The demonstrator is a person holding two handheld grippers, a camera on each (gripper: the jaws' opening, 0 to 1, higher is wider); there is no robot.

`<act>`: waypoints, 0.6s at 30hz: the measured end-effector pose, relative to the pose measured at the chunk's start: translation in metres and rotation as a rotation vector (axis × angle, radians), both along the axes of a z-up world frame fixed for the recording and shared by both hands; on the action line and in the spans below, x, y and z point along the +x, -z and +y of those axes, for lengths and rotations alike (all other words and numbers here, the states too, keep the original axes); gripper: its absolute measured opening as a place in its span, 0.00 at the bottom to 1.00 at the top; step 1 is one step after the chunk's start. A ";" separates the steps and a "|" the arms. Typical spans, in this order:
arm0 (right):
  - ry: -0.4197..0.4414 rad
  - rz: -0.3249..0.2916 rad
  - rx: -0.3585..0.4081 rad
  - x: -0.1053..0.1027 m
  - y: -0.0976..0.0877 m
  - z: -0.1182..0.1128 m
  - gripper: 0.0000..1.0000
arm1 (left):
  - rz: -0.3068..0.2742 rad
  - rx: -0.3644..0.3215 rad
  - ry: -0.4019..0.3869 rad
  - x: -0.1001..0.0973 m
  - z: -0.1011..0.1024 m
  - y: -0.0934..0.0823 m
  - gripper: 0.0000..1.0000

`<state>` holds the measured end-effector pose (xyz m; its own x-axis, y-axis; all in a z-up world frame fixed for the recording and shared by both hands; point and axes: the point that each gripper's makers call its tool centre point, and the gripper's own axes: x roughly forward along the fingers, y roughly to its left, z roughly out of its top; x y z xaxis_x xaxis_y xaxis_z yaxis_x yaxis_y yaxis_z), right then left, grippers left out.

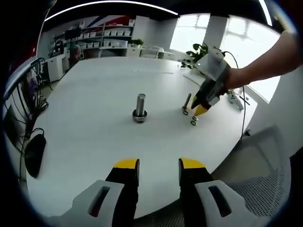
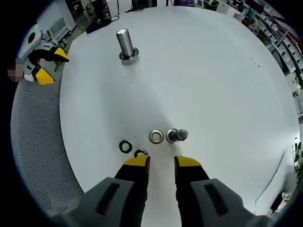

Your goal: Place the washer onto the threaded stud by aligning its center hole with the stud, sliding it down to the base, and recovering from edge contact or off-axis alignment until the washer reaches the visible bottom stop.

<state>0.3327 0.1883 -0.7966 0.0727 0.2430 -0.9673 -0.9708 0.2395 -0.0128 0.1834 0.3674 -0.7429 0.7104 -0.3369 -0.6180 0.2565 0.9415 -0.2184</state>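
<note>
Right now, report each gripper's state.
Left gripper: open, holding nothing.
Right gripper: open, holding nothing, jaws just short of the loose washers.

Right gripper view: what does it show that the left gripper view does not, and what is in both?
Only the right gripper view separates the small parts: a dark washer, a second washer at the right gripper tips, a bright washer and a short bolt.

Only the left gripper view shows the mouse, shelves and the arm holding the right gripper.

Both show the table and the upright stud. Both grippers are open and empty.
</note>
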 end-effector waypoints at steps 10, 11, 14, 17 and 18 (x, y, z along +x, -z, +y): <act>-0.052 0.008 0.043 -0.015 -0.005 0.008 0.23 | -0.006 -0.007 -0.005 0.001 0.000 -0.002 0.32; -0.054 0.011 0.041 -0.016 -0.005 0.008 0.23 | -0.007 -0.006 -0.005 0.001 0.000 -0.002 0.32; -0.082 0.015 0.036 -0.021 -0.002 0.013 0.23 | -0.009 -0.007 -0.007 0.001 0.000 -0.002 0.32; -0.096 0.013 0.027 -0.022 -0.001 0.015 0.22 | -0.009 -0.007 -0.006 0.001 0.000 -0.002 0.32; -0.110 0.015 0.007 -0.023 0.003 0.013 0.22 | -0.009 -0.009 -0.006 0.001 0.000 -0.003 0.32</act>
<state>0.3096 0.2008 -0.7992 0.0307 0.2556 -0.9663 -0.9913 0.1314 0.0032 0.1844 0.3675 -0.7402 0.7176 -0.3378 -0.6090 0.2527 0.9412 -0.2243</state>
